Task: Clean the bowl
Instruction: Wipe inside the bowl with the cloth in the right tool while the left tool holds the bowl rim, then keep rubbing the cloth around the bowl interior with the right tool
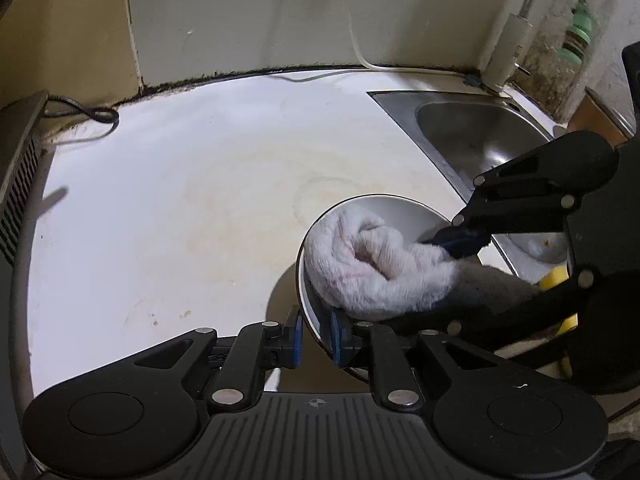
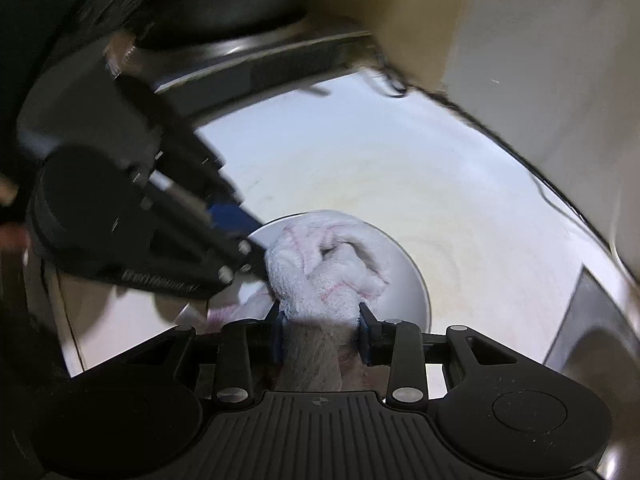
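A white bowl [image 1: 394, 209] stands tilted on the white countertop [image 1: 180, 200], with a crumpled white cloth with pink stripes [image 1: 376, 264] inside it. My left gripper [image 1: 316, 338] is shut on the bowl's near rim, one blue pad on each side of the wall. From the right, my right gripper [image 1: 450, 268] reaches into the bowl, shut on the cloth. In the right wrist view the cloth [image 2: 328, 272] is bunched between the right gripper's [image 2: 322, 332] pads and presses on the bowl's [image 2: 404, 280] inside. The left gripper [image 2: 250, 244] holds the rim at the left.
A steel sink [image 1: 480, 136] with a white faucet [image 1: 516, 48] lies at the back right. A yellow sponge [image 1: 554, 278] sits behind my right gripper. A dark cable [image 1: 100, 114] and a vented black appliance [image 1: 20, 160] are at the left.
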A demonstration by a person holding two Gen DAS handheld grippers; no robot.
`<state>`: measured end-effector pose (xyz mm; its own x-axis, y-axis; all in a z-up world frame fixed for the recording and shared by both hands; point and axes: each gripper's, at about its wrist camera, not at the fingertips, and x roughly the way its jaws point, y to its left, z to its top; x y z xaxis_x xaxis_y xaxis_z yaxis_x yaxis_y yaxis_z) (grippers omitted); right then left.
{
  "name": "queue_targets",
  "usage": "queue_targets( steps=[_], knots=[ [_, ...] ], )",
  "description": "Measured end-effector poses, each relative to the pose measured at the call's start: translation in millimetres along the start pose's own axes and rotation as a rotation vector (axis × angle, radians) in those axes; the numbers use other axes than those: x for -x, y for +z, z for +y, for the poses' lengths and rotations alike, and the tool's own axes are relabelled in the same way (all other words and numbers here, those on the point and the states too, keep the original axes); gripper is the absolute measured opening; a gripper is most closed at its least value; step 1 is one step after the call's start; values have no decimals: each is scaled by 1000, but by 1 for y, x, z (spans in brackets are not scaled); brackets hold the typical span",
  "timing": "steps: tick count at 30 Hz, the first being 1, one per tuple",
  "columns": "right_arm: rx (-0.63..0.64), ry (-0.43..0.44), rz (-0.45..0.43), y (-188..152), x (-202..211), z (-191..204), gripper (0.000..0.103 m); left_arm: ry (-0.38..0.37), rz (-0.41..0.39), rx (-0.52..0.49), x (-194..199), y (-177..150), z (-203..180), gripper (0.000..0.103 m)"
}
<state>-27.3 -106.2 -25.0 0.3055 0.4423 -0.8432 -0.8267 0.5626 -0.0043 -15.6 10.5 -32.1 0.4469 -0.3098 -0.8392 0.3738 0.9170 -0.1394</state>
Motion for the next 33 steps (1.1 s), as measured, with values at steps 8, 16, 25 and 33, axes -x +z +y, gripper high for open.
queue_targets(
  steps=[8, 16, 25, 33],
  knots=[
    [-154, -16, -91, -14, 9, -7, 36, 22, -24, 57, 8, 2, 2, 12],
    [-227, -59, -209, -39, 33, -7, 37, 40, -71, -1, 26, 13, -20, 12],
    [-253, 2, -268, -62, 46, -8, 36, 88, -60, -11, 24, 19, -31, 9],
    [-220, -140, -299, -65, 70, -1, 37, 87, -56, -32, 25, 13, -39, 8]
  ],
)
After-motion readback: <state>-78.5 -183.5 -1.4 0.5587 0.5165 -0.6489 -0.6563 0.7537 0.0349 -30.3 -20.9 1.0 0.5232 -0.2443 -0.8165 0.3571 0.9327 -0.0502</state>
